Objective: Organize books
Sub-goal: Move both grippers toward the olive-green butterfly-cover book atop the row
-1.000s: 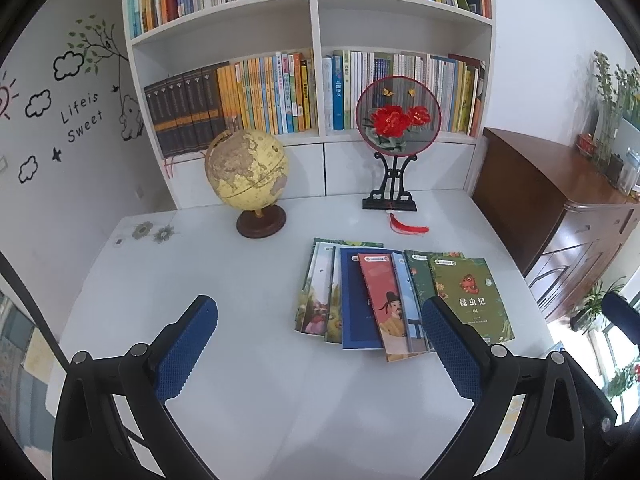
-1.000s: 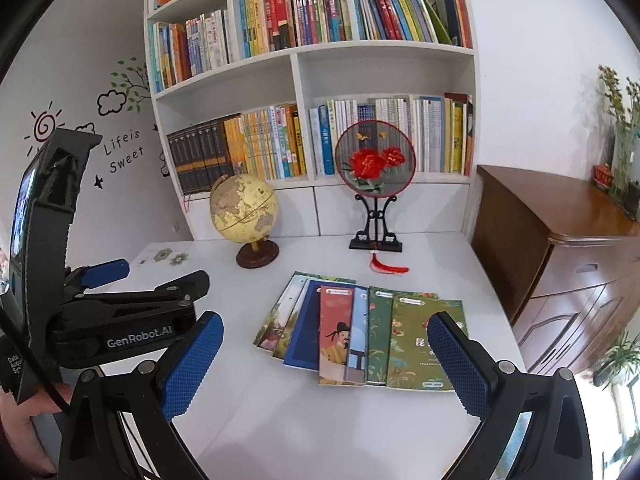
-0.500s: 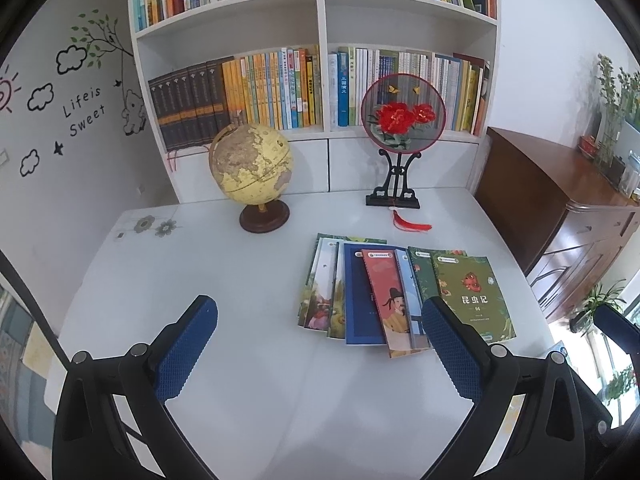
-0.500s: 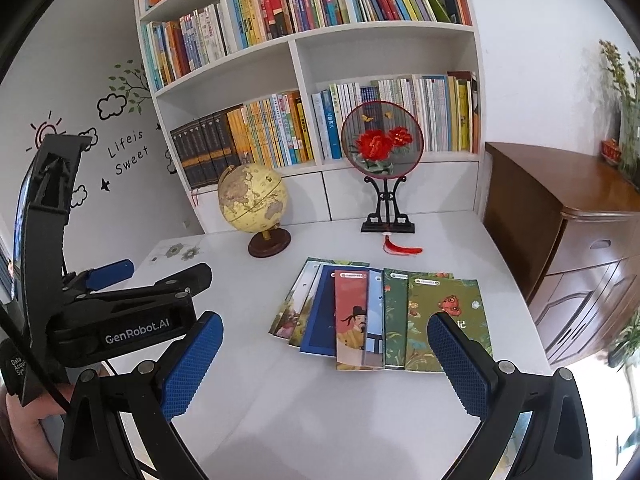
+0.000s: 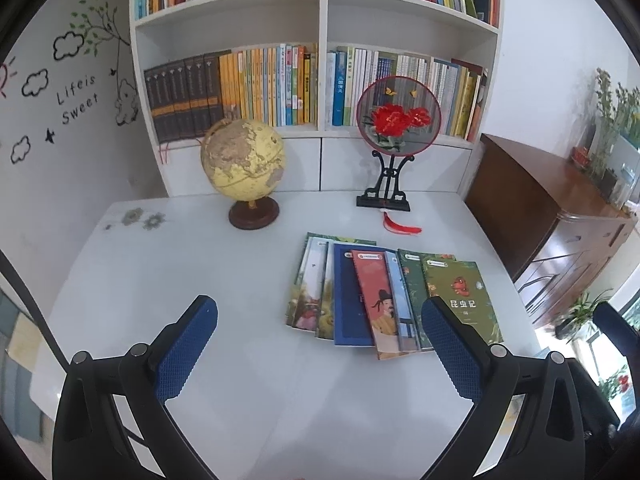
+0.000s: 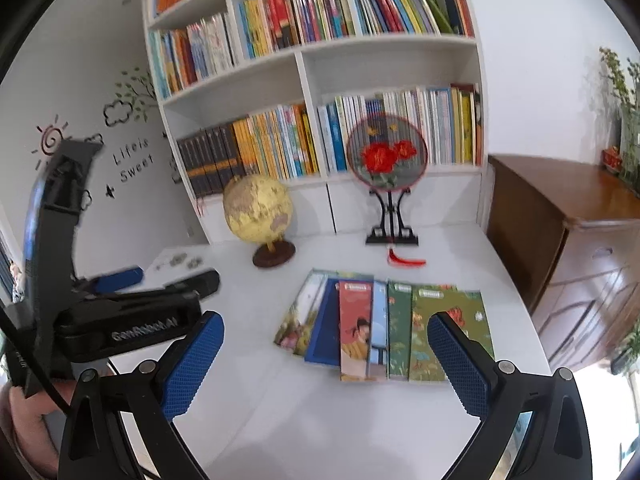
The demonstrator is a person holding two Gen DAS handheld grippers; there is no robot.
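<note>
Several thin books (image 5: pixel 384 296) lie fanned in an overlapping row on the white table (image 5: pixel 200 260); the rightmost is a green book (image 5: pixel 460 300) on top, beside a red one (image 5: pixel 374 292). The row also shows in the right wrist view (image 6: pixel 380 328). My left gripper (image 5: pixel 320 344) is open and empty, above the table in front of the books. My right gripper (image 6: pixel 326 356) is open and empty, also short of the books. The left gripper (image 6: pixel 120 308) shows at the left of the right wrist view.
A globe (image 5: pixel 244 168) and a round red-flower fan on a black stand (image 5: pixel 394 140) stand at the table's back. A white bookshelf (image 5: pixel 320 80) full of books rises behind. A brown wooden cabinet (image 5: pixel 540 208) stands to the right.
Both grippers have moved a little nearer and lower toward the row of books; the right wrist view has swung and is blurred. The books have not moved.
</note>
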